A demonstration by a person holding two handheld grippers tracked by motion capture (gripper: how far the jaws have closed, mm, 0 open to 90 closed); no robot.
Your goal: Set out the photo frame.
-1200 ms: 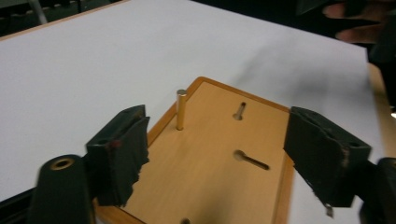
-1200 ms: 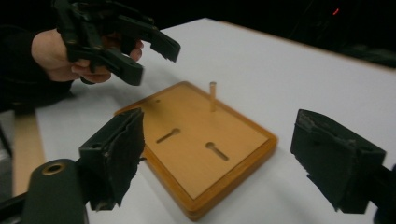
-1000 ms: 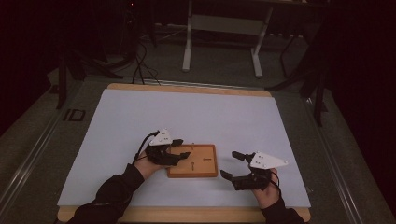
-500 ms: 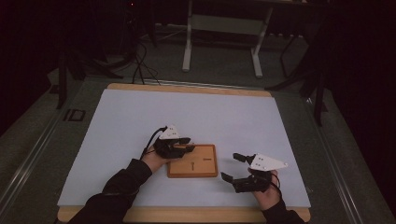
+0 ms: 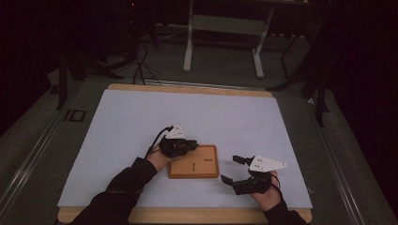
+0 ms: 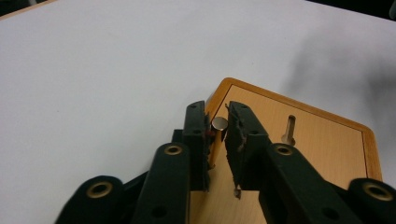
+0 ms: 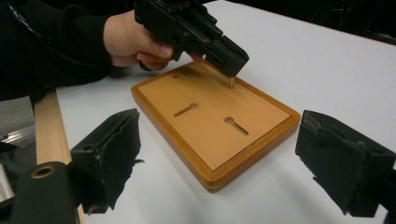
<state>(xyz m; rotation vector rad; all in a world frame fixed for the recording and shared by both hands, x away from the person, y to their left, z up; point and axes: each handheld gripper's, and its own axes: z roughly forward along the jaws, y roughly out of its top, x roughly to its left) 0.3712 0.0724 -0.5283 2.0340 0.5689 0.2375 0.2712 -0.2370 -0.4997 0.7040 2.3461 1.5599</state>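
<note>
The wooden board (image 5: 194,161) lies flat on the white table sheet (image 5: 187,117), near the person's edge, with bare sheet on every side and broad free surface beyond its far edge. Two keyhole slots (image 7: 187,109) are cut in its top face.

The left gripper (image 5: 180,146) stands at the board's far-left corner. Its jaws have just been closing and now pinch a small metal peg (image 6: 219,123) that stands upright at that corner; in the right gripper view the peg's lower end (image 7: 231,82) meets the board just inside the raised rim. Whether the peg sits in a hole or merely rests on the surface cannot be told from these angles.

The right gripper (image 5: 234,169) is held apart from the board's right edge, jaws spread wide with nothing between them, low over the sheet. The strip between board and near table edge is narrow.
</note>
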